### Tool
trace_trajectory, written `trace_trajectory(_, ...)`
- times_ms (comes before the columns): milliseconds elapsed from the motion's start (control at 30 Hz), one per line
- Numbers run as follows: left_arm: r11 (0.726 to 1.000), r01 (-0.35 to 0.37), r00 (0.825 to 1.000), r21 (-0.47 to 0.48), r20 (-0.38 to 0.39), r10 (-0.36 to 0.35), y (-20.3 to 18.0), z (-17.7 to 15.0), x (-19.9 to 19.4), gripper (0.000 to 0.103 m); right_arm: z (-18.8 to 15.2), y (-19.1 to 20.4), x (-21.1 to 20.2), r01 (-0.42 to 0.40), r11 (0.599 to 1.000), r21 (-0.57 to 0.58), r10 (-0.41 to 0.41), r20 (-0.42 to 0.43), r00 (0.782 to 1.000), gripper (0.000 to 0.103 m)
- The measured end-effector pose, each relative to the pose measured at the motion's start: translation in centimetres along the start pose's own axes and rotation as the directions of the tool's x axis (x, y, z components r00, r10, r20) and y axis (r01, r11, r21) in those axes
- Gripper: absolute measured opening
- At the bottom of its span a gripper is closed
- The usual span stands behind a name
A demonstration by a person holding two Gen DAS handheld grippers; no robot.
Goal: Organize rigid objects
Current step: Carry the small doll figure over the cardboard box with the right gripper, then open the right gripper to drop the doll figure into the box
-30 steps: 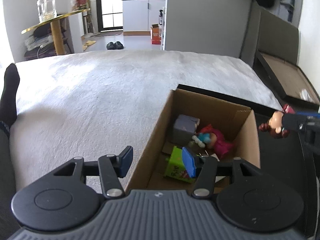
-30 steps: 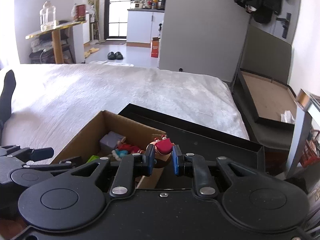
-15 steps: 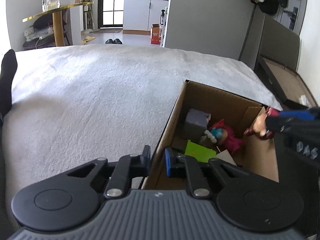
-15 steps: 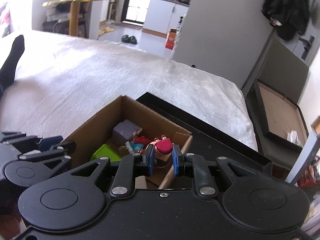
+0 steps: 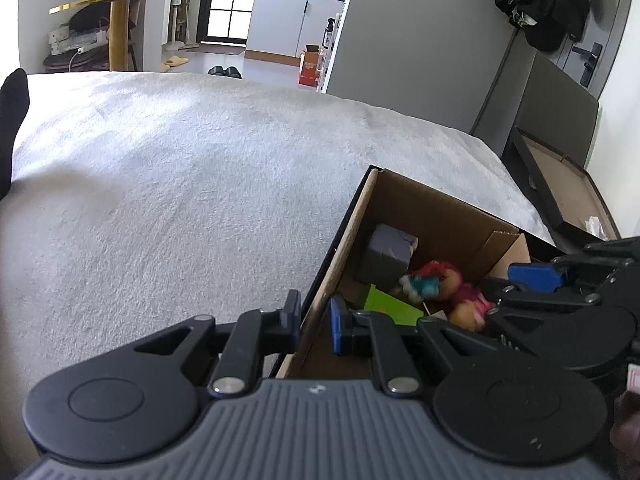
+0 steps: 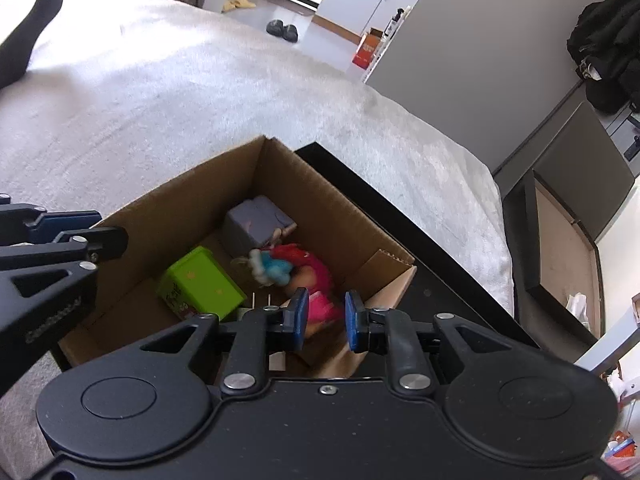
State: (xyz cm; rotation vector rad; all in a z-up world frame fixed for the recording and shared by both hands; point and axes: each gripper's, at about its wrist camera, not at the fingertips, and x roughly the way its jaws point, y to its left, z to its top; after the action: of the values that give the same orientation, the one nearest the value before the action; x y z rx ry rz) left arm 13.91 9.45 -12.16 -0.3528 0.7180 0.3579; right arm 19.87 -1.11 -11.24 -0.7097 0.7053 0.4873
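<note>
An open cardboard box stands on the white bed. Inside lie a grey block, a green box, a blue and white toy and a red and pink doll. My left gripper is shut on the box's left wall near its corner. My right gripper hovers over the box's right side, jaws a little apart and empty, the pink doll lying below them. The right gripper also shows in the left wrist view.
The box sits beside a black tray at the bed's edge. A black-framed board leans by the wall on the right. A black sock-clad foot lies on the bed at far left. White bedding stretches ahead.
My right gripper moved over the box, tilted down, and let go of the small red doll, which now lies in the box. My left gripper stays clamped on the box wall.
</note>
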Motion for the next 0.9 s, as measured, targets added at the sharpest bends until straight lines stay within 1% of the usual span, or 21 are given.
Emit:
trace_trajectory(267, 1.000, 0.012, 1.000, -0.009, -0.006, -0.012, 0.2, 0.1, 0.0, 0.014, 0.3, 0.1, -0.6, -0.006, 1.000, 0.013, 0.006, 0.009, 1.000, 0.029)
trace_trajectory(333, 1.000, 0.010, 1.000, -0.013, -0.017, -0.010, 0.3, 0.2, 0.0, 0.015, 0.2, -0.1, -0.9, -0.002, 1.000, 0.023, 0.002, 0.009, 1.000, 0.033)
trace_trajectory(400, 1.000, 0.003, 0.999, -0.020, -0.041, -0.004, 0.3, 0.4, 0.2, 0.016, 0.3, -0.5, -1.2, 0.003, 0.999, 0.040, -0.003, 0.007, 1.000, 0.042)
trace_trajectory(533, 1.000, 0.008, 0.998, -0.027, -0.062, -0.010, 0.6, 0.7, 0.2, 0.017, 0.3, -1.6, -1.9, -0.008, 0.995, 0.096, 0.008, 0.000, 1.000, 0.044)
trace_trajectory(633, 1.000, -0.006, 0.998, -0.021, -0.070, 0.004, 0.6, 0.9, 0.0, 0.024, 0.1, -2.2, -2.4, -0.020, 0.991, 0.134, 0.021, -0.004, 1.000, 0.045)
trace_trajectory(700, 1.000, -0.019, 0.998, -0.013, -0.067, 0.018, 0.7, 1.0, -0.3, 0.033, 0.1, -2.7, -2.8, -0.031, 0.986, 0.163, 0.032, -0.003, 0.999, 0.045)
trace_trajectory(767, 1.000, -0.025, 0.998, -0.009, -0.061, 0.024, 0.7, 1.2, -0.5, 0.040, 0.0, -3.1, -3.3, -0.045, 0.980, 0.194, 0.045, 0.004, 0.999, 0.045)
trace_trajectory(833, 1.000, -0.027, 0.998, -0.005, -0.056, 0.027, 0.7, 1.6, -0.9, 0.044, -0.2, -3.5, -3.9, -0.053, 0.976, 0.213, 0.052, 0.014, 0.999, 0.046)
trace_trajectory(900, 0.999, -0.032, 0.998, -0.001, -0.045, 0.032, 0.5, 1.9, -1.4, 0.047, -0.5, -4.0, -4.7, -0.060, 0.971, 0.232, 0.055, 0.027, 0.998, 0.051)
